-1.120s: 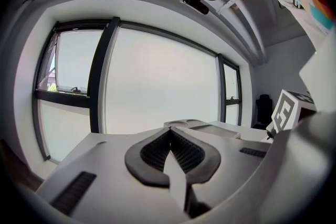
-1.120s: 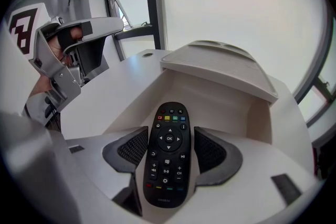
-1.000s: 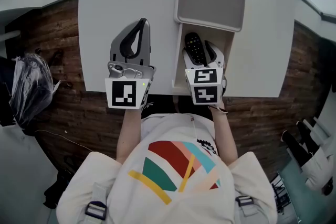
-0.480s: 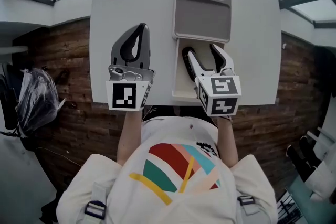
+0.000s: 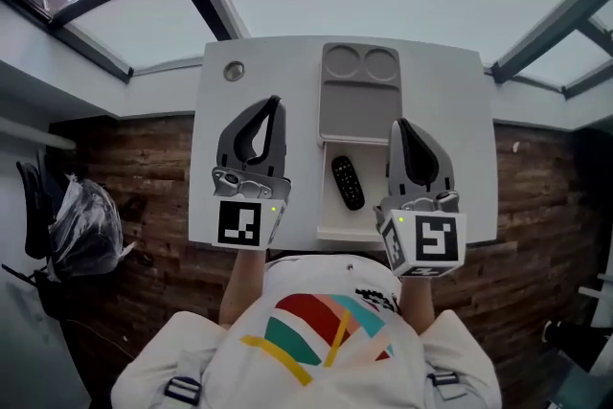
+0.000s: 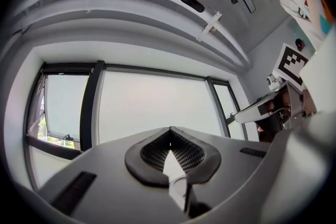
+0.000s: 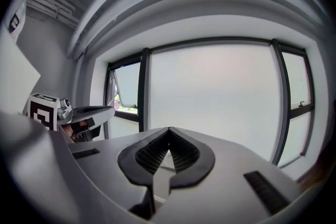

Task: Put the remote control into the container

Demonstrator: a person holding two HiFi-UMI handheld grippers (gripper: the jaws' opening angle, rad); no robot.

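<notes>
A black remote control [image 5: 348, 182] lies in the white open compartment [image 5: 332, 223] at the near end of the grey container [image 5: 359, 108] on the white table. My right gripper [image 5: 403, 127] is to the right of the compartment, raised and shut with nothing in it. Left of the container, my left gripper [image 5: 273, 103] is also shut and empty. Both gripper views look up at windows and ceiling, with the jaw tips closed together in the left gripper view [image 6: 169, 131] and in the right gripper view [image 7: 169, 130].
The grey container has two round recesses [image 5: 362, 64] at its far end. A round metal grommet [image 5: 233, 71] sits at the table's [image 5: 460, 110] far left corner. A dark bag [image 5: 84, 230] lies on the wooden floor to the left.
My right gripper has let go of the remote, risen out of the compartment, moved right and shut. The remote stays in the compartment. The head view has pulled back and tilted upward.
</notes>
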